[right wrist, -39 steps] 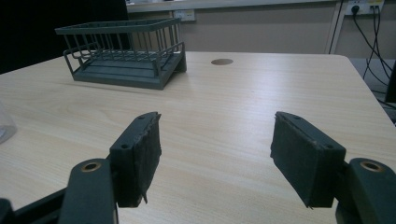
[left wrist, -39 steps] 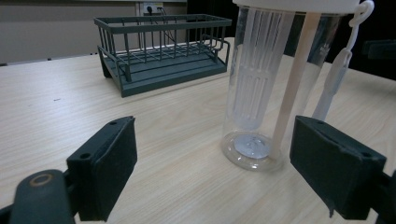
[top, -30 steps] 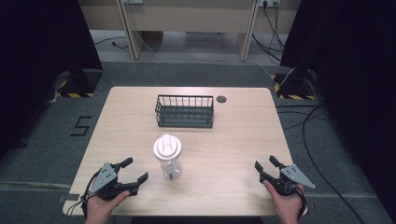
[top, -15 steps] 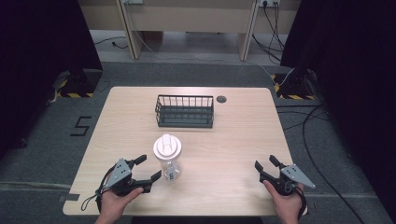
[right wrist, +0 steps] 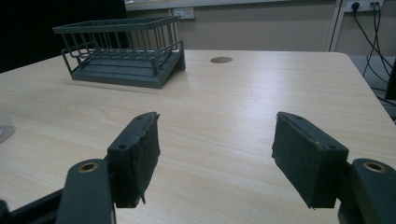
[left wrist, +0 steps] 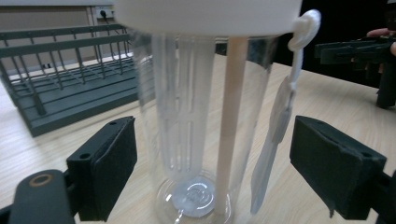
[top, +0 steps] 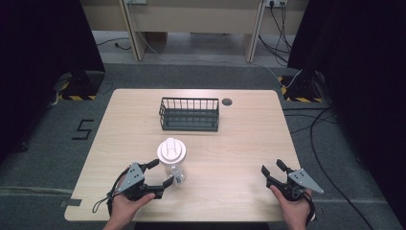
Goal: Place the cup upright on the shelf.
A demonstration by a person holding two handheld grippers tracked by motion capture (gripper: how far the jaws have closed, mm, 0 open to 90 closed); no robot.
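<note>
A clear plastic bottle (top: 174, 164) with a white lid (top: 170, 148) stands upright near the table's front, left of centre. My left gripper (top: 160, 173) is open, one jaw on each side of the bottle's lower part, not touching it. Seen from the left gripper view, the bottle (left wrist: 205, 121) fills the space between the pads (left wrist: 109, 163), with a white tag (left wrist: 275, 135) hanging from its lid. My right gripper (top: 272, 168) is open at the front right, with nothing between its pads (right wrist: 140, 154).
A dark wire basket (top: 189, 114) stands empty at the back centre of the wooden table (top: 249, 143); it shows too in the right gripper view (right wrist: 123, 51). A round cable hole (top: 227, 101) lies right of it.
My left gripper has moved right and forward, from the front-left corner to the bottle, and now straddles it. The right gripper has stayed put.
</note>
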